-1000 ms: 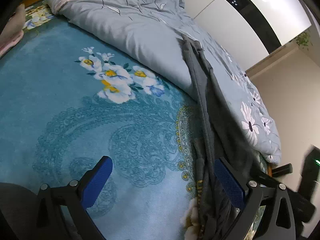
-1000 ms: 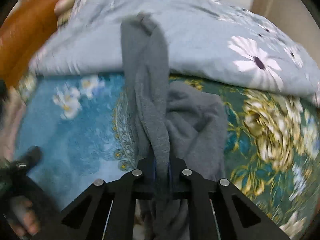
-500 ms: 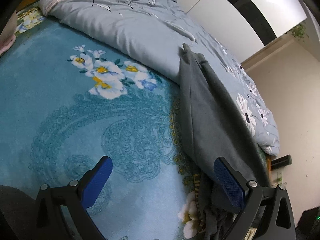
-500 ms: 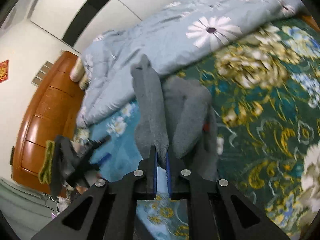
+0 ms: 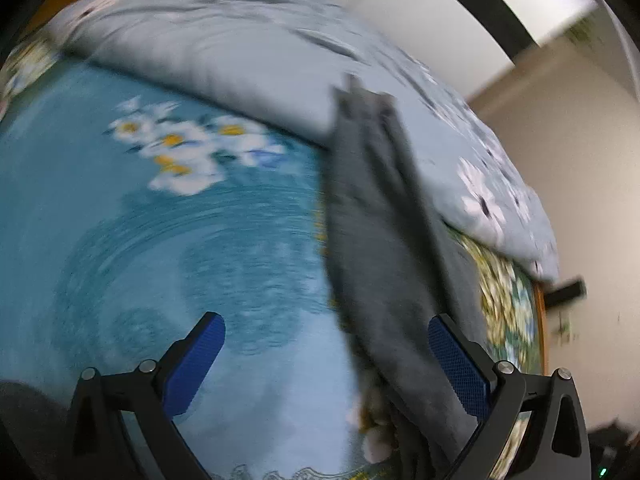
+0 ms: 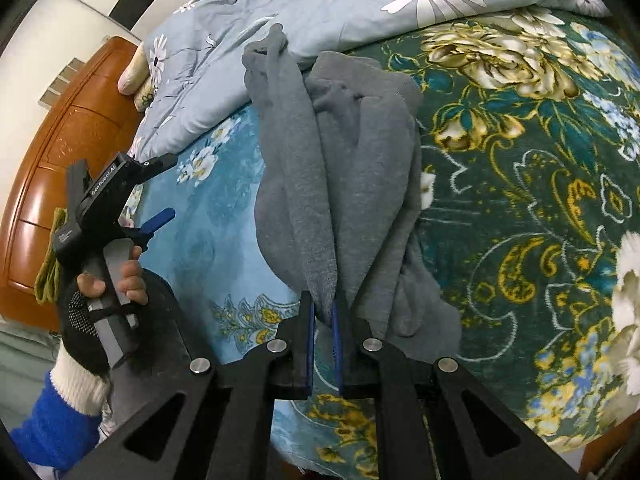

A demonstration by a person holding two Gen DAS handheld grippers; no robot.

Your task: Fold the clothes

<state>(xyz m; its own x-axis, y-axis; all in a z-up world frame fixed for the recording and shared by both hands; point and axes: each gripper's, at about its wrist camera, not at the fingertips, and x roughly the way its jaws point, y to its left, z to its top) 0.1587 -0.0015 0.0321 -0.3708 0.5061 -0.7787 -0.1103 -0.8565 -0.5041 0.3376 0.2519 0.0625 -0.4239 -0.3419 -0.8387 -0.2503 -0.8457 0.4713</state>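
The grey garment [image 6: 352,168] lies bunched in long folds down the centre of the right wrist frame, on a bed whose blanket [image 6: 520,208] is dark green with gold flowers on the right and light blue on the left. Its far end reaches the edge of a pale blue flowered duvet [image 6: 320,4] heaped across the top of the frame. A narrow fold of the garment runs down to the right tongs [image 6: 323,316] at lower centre, where the blue pads pinch it; the jaws are nearly closed and just starting to part, with the cloth between them. These tongs point steeply down at the bed.

At the left edge of the same frame, a gloved left hand [image 6: 96,292] with bare fingertips and a blue sleeve grips the handle of the left tongs [image 6: 160,188], which are angled toward the upper right, jaws wide apart and empty.

The left wrist view is blurred; the garment [image 5: 380,240] seems to run from upper centre to the lower right, passing just inside the right-hand finger of the open left tongs [image 5: 326,364]. A wooden headboard [image 6: 60,160] stands at far left.
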